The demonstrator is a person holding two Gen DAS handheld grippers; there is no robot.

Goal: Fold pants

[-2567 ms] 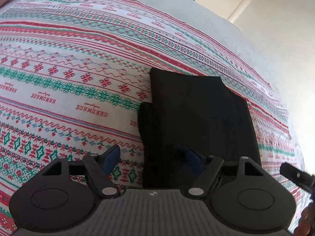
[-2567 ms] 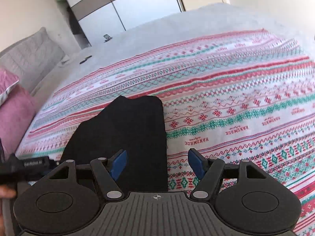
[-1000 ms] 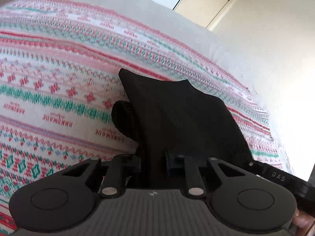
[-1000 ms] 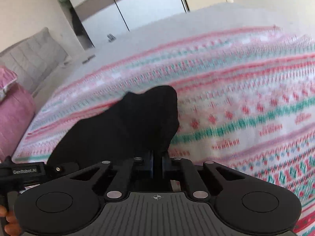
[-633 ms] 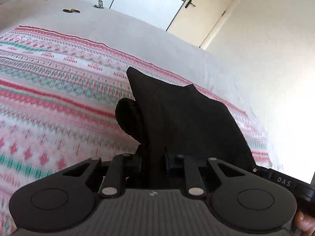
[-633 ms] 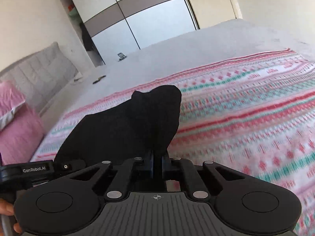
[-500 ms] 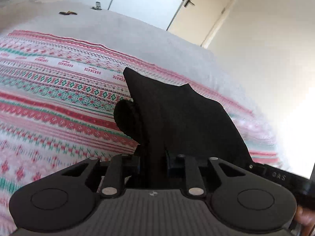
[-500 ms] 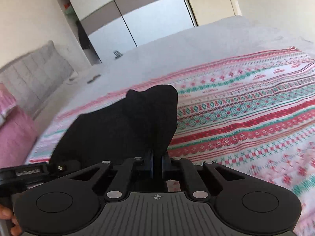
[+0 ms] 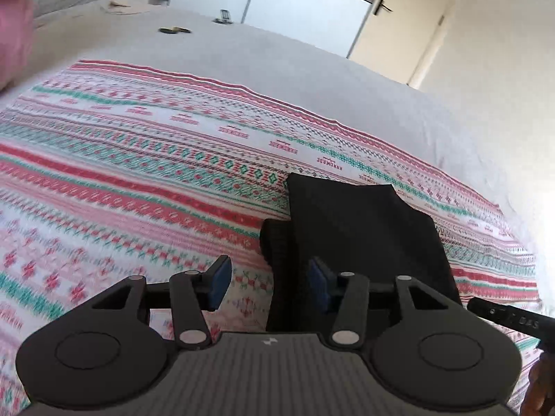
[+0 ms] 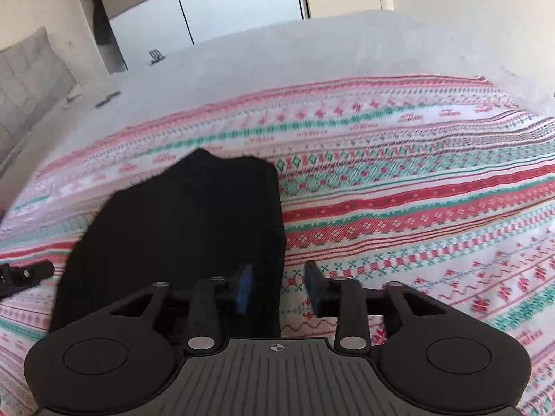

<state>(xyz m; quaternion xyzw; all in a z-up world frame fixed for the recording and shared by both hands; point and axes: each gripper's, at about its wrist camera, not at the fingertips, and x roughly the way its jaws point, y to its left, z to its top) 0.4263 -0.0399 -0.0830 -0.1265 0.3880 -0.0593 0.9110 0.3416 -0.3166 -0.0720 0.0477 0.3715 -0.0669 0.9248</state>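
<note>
The black pants point(image 9: 360, 232) lie folded into a compact rectangle on the patterned bedspread point(image 9: 138, 180). My left gripper point(image 9: 270, 284) hovers over the bundle's near left edge. Its jaws are opening, and the pants' edge lies between the blue pads point(image 9: 218, 279) without being pressed. In the right wrist view the same pants point(image 10: 180, 228) fill the left middle. My right gripper point(image 10: 277, 287) stands over their near right edge, jaws opening, blue pads point(image 10: 244, 287) apart and off the cloth.
A grey sheet point(image 9: 242, 55) covers the bed beyond the bedspread point(image 10: 416, 190), with small dark items point(image 9: 173, 29) on it. A wardrobe point(image 10: 208, 3) and a door point(image 9: 406, 20) stand behind. A grey headboard point(image 10: 27, 79) sits at the left.
Both grippers carried the pants' near edge forward while shut on it, then let go. The jaws now stand apart and the pants lie flat, folded shorter.
</note>
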